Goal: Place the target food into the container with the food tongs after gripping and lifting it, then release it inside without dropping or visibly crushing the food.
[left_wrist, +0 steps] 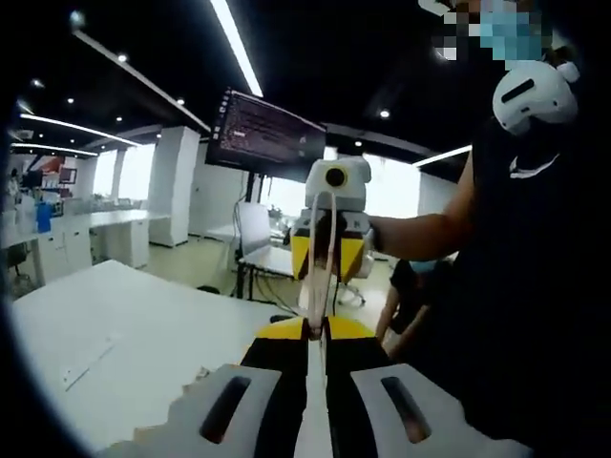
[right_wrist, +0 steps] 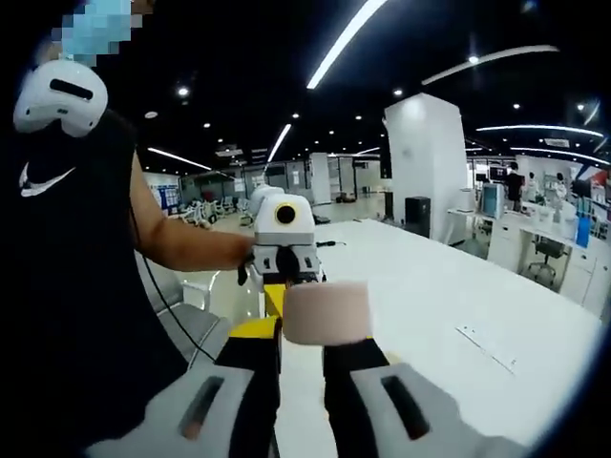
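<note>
The left tool is closed on thin pale tongs, held up well above the white tabletop. The right tool grips a pinkish block of food, also aloft. Squeeze gently and keep both hands level; no container is in sight.

An open office: white table, dark ceiling with strip lights, a wall screen at 12 o'clock, white pillar, possibly desks at 3 o'clock.
</note>
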The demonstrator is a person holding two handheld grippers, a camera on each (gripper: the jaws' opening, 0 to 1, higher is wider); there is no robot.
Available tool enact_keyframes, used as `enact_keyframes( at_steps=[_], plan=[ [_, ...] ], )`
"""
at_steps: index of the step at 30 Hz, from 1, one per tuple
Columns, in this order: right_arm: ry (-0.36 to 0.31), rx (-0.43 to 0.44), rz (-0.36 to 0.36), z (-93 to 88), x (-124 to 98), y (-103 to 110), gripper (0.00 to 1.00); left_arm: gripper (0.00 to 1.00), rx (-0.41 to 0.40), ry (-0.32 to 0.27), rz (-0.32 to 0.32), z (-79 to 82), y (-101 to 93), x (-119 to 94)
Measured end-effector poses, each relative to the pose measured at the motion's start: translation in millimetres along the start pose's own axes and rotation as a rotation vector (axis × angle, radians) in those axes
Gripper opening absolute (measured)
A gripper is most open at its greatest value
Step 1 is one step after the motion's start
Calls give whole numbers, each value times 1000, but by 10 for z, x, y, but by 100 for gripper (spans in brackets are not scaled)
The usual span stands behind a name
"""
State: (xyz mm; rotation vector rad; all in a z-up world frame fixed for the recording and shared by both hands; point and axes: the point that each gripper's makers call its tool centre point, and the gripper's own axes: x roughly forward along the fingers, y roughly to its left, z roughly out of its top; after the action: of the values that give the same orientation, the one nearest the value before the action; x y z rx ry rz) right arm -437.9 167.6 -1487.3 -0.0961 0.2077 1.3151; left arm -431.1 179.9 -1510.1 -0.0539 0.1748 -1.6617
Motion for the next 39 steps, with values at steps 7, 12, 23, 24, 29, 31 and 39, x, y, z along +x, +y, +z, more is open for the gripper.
enact_keyframes(
  at_steps=[7,12,23,24,29,31,39],
  plan=[
    [-68,14,8,163,23,-3,24,1,-19,9,-7,-50,-55,-11],
    [-40,11,25,114,63,32,19,1,-12,-10,-4,-2,-73,-20],
    [-15,23,23,75,59,82,16,1,-28,-32,-10,23,-108,-16],
    [-15,28,26,76,65,93,17,1,-28,-25,-15,11,-119,-15],
    [-43,25,25,123,97,111,17,1,-34,-4,-25,-31,-142,-11],
    [-61,19,20,151,82,125,15,1,-36,-15,-23,2,-144,-14],
    [23,14,13,53,75,132,13,3,-37,12,-6,6,-161,-33]
  ],
)
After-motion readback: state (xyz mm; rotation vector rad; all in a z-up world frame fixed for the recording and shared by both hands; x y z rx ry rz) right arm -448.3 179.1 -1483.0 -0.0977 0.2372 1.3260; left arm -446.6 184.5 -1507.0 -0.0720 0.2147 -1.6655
